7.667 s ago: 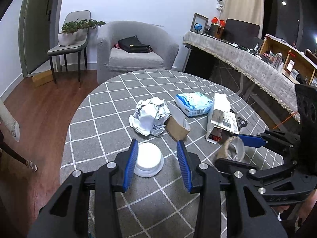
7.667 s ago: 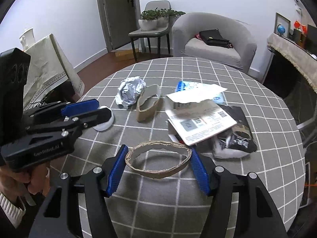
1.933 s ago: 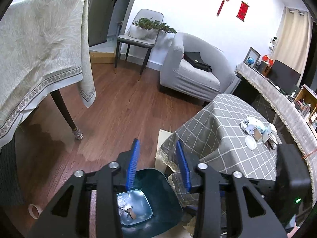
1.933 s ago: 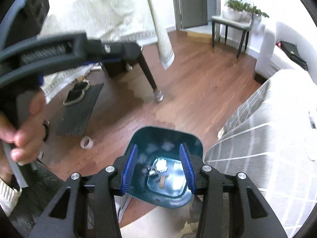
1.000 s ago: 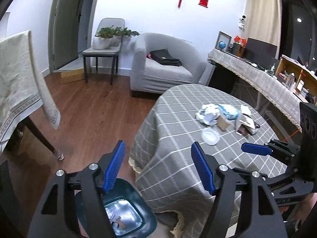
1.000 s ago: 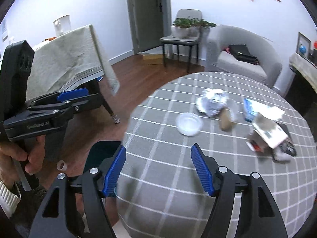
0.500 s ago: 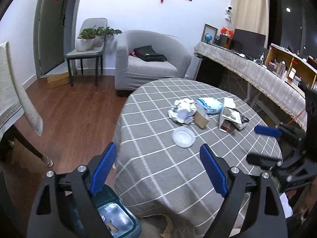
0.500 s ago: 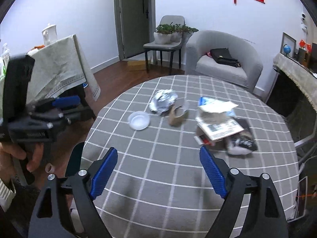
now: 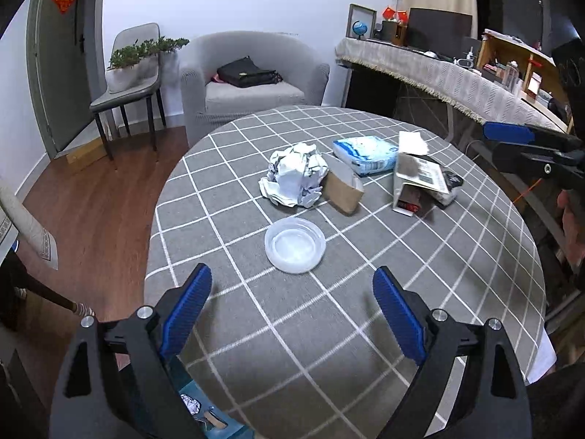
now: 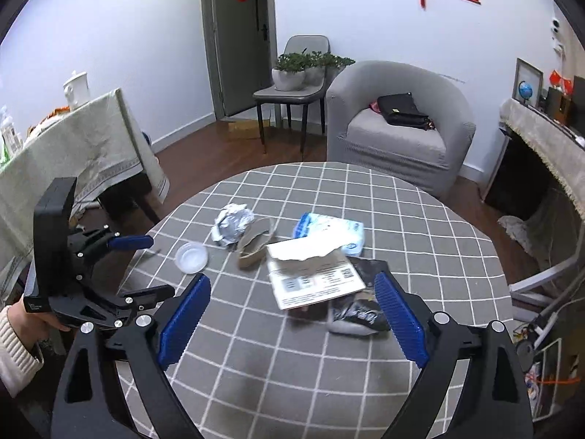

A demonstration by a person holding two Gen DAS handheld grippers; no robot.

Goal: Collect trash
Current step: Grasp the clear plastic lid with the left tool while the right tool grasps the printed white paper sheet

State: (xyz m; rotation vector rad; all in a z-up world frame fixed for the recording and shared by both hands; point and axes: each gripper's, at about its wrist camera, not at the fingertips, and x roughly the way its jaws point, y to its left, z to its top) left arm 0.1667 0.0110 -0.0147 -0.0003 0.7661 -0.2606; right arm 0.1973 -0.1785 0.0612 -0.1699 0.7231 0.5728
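Observation:
Trash lies on the round table's grey checked cloth (image 9: 402, 292): a clear plastic lid (image 9: 295, 245), crumpled paper (image 9: 296, 173), a brown cardboard ring (image 9: 343, 190), a blue-white tissue pack (image 9: 365, 150), a torn box (image 9: 416, 179) and a black wrapper (image 9: 451, 183). My left gripper (image 9: 291, 276) hovers just short of the lid, its jaws opening with nothing between them. My right gripper (image 10: 292, 281) hangs above the torn box (image 10: 310, 274) and black wrapper (image 10: 360, 314), jaws also opening and empty. The teal bin (image 9: 204, 417) shows below the table edge.
A grey armchair (image 10: 398, 135) with a black bag stands behind the table, beside a chair carrying a potted plant (image 10: 292, 69). A cloth-covered table (image 10: 73, 139) is at the left and a draped counter (image 9: 438, 73) at the right. Wood floor surrounds the table.
Both grippers swung from over the bin back above the table, and their jaws spread wider. The cardboard ring once held in the right gripper is no longer there.

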